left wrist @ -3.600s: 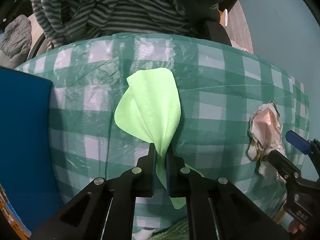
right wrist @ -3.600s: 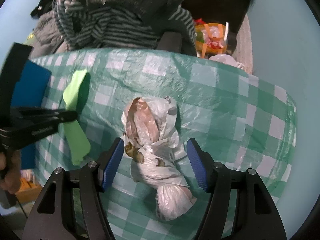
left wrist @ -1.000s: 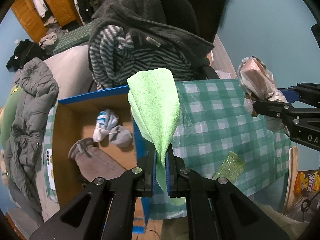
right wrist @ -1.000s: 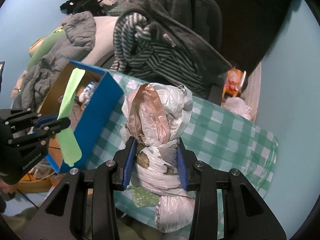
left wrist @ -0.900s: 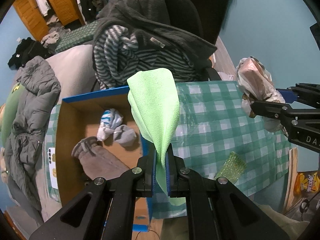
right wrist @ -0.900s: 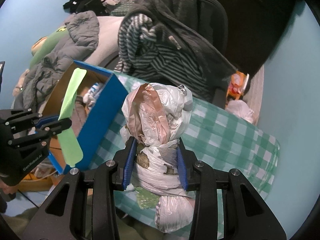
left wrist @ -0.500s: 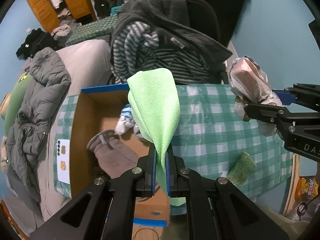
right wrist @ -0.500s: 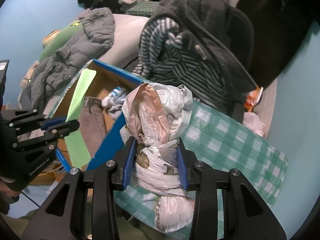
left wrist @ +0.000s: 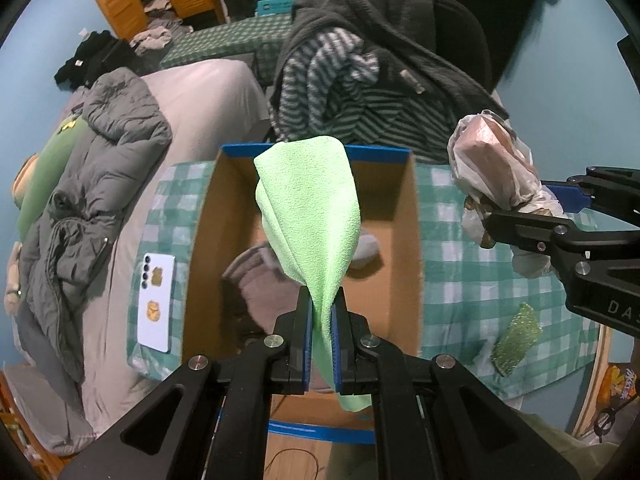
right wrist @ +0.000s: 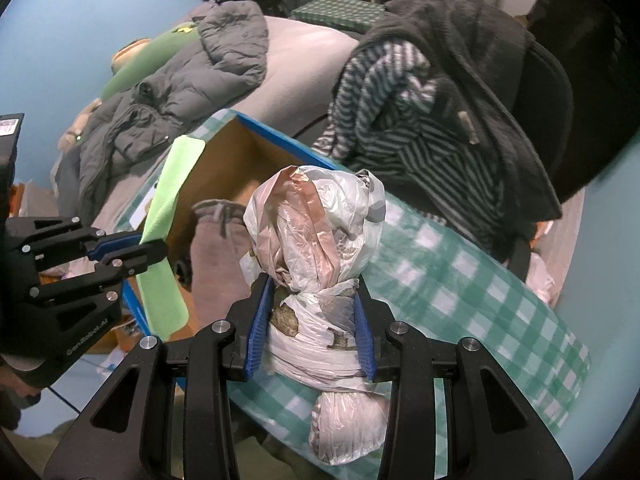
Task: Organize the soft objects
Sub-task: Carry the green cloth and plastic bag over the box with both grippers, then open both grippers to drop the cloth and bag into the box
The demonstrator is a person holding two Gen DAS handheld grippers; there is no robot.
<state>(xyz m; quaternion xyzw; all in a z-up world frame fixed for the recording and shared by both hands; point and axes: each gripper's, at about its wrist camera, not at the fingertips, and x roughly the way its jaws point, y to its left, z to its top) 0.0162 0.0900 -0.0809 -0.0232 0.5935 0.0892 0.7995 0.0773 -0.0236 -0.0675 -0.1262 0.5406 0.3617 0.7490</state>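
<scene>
Left wrist view: the left gripper (left wrist: 322,312) is clamped tight on a green cloth (left wrist: 310,216) at lower centre. The cloth is pinched at a gathered waist; most of it fans upward past the fingertips to mid-frame and a short tail hangs below the pads. It appears light, limp and fuzzy, so it should drape and drop freely once released, and a hold on a bunched fold is judged enough. Behind the cloth the open box (left wrist: 412,208) with a blue rim fills the centre, with grey garments (left wrist: 260,280) on its floor. A phone (left wrist: 156,300) lies left of the box on the checked tablecloth (left wrist: 452,256), and a glittery green pad (left wrist: 516,338) at lower right. At the right edge the right gripper (left wrist: 516,214) is seen side-on, holding a bag bundle (left wrist: 492,164) over the tablecloth, just right of the box.

Right wrist view: the right gripper's jaws stand part-way apart at lower centre, pressed on the knotted waist of the bag bundle. One lobe bulges above the pads and one below. The film looks crinkly, light, squashy and slippery, so the knotted waist is judged the safest hold. The box sits left of and behind the bundle. At the left edge the left gripper holds the cloth over the box's near side
</scene>
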